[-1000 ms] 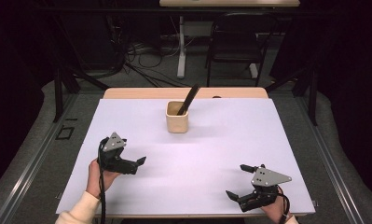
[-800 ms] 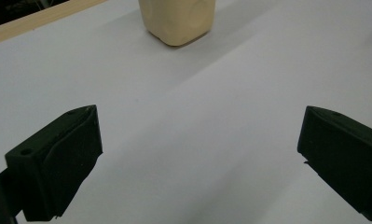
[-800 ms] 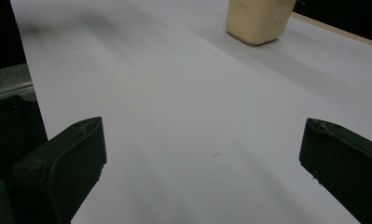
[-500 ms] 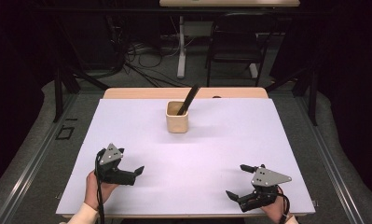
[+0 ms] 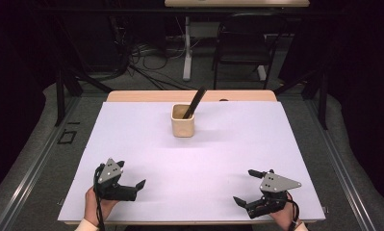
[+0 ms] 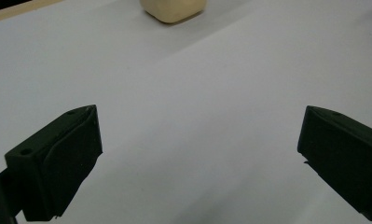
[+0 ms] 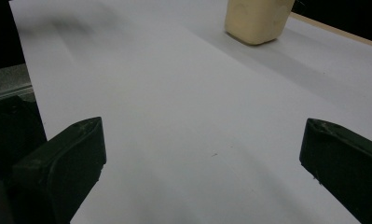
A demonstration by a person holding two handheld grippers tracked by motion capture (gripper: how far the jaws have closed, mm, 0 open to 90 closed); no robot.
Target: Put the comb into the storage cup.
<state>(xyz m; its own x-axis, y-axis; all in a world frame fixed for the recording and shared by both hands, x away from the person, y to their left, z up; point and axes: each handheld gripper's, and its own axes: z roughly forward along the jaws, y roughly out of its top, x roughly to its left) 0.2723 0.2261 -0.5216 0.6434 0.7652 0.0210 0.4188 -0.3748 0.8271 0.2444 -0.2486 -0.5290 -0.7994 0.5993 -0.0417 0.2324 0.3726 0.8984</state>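
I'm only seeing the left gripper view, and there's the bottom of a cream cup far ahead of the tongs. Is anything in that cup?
Observer: Yes, the cup holds a black stick that leans out over its far right rim.
Operator: Where are the right tongs?
Observer: The right tongs are low over the near right corner of the white sheet.
Operator: Open or shut?
Observer: Open wide, with nothing between them.
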